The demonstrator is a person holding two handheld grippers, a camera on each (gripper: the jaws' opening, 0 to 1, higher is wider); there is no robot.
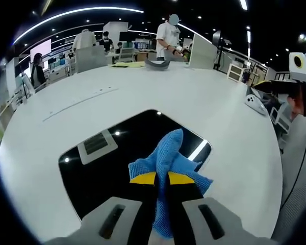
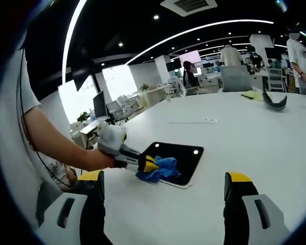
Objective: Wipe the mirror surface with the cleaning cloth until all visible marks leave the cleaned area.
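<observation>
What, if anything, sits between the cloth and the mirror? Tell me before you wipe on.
Nothing visible. The left gripper is shut on the blue cloth, which lies over the near edge of the mirror. The rest of the glass looks bare, carrying only reflections of ceiling lights. The right gripper hangs open above the white table, off the mirror.

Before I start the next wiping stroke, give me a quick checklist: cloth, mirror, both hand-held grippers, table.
1. Blue microfibre cleaning cloth clamped in left hand-held gripper: ok, jaws shut on it.
2. Cloth over the dark rectangular mirror: ok, it lies at the mirror's near edge in the right gripper view.
3. Mirror fully in view: ok, whole outline shows on the white table.
4. Marks remaining: cannot tell; the glass shows ceiling-light reflections.
5. Right hand-held gripper out of the way: ok, open, holding nothing, short of the mirror.
6. Stroke path free: ok, no objects beside the mirror.
</observation>
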